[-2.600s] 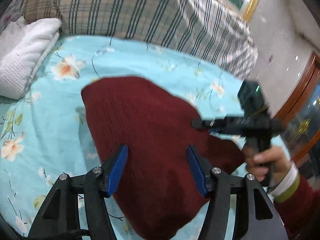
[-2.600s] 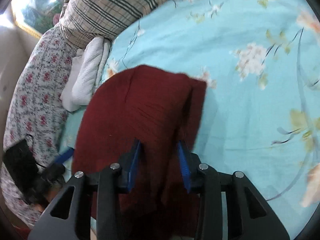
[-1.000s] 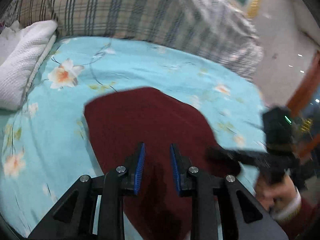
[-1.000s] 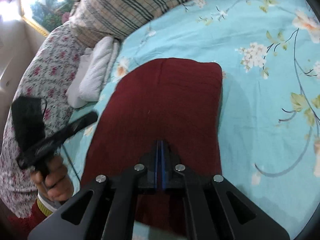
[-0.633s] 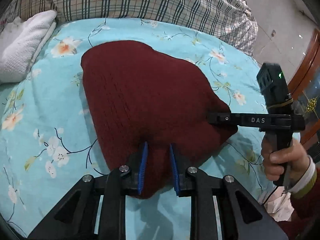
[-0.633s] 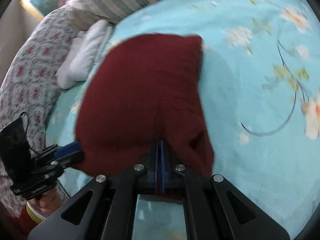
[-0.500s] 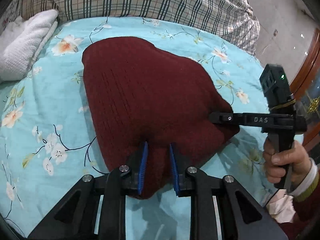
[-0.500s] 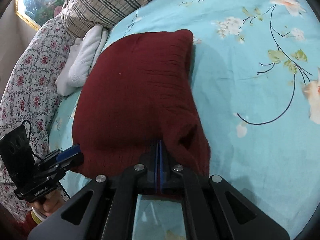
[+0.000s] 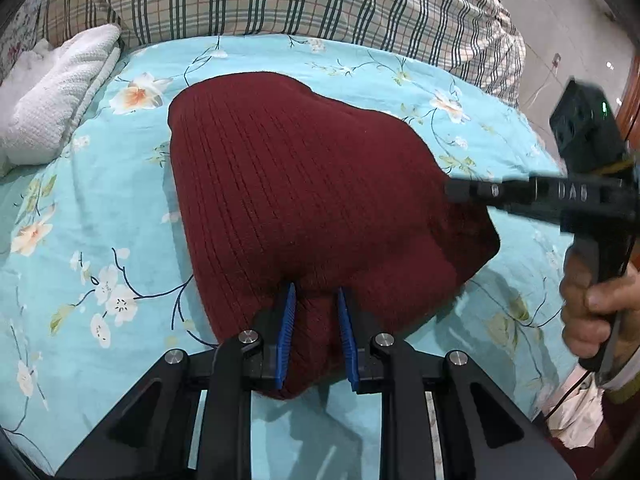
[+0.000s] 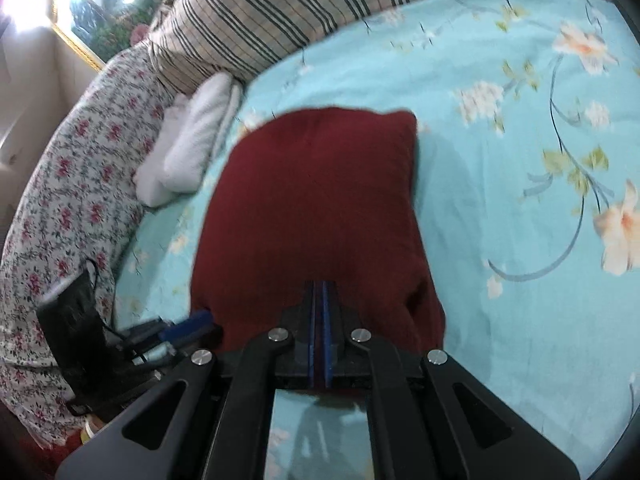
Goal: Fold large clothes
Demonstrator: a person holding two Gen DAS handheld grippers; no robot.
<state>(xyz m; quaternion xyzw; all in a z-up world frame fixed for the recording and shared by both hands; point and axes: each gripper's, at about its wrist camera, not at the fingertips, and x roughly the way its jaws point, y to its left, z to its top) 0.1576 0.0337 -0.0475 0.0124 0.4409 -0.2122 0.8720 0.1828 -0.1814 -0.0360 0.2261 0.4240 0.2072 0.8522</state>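
Observation:
A dark red ribbed knit garment (image 9: 304, 184) lies folded on the turquoise floral bed sheet (image 9: 92, 216). My left gripper (image 9: 316, 300) is shut on a thick bunch of its near edge, blue pads pressing both sides. My right gripper (image 10: 319, 292) is shut on the garment's (image 10: 316, 200) near edge, jaws almost together with a thin strip of red cloth between them. The right gripper also shows in the left wrist view (image 9: 456, 192) at the garment's right side, held by a hand. The left gripper shows in the right wrist view (image 10: 192, 326) at the garment's near left corner.
A plaid quilt (image 9: 280, 0) lies along the far side of the bed. A folded white towel (image 9: 52, 96) sits at the far left, also in the right wrist view (image 10: 188, 148). A floral pillow (image 10: 60, 184) lies at the left. Floor and a wooden door frame (image 9: 628, 92) lie beyond the bed's right edge.
Both grippers closed on the garment's near edge and pulled it toward me, flattening it on the sheet. In the last half second the right gripper shifted slightly; the left grip is unchanged.

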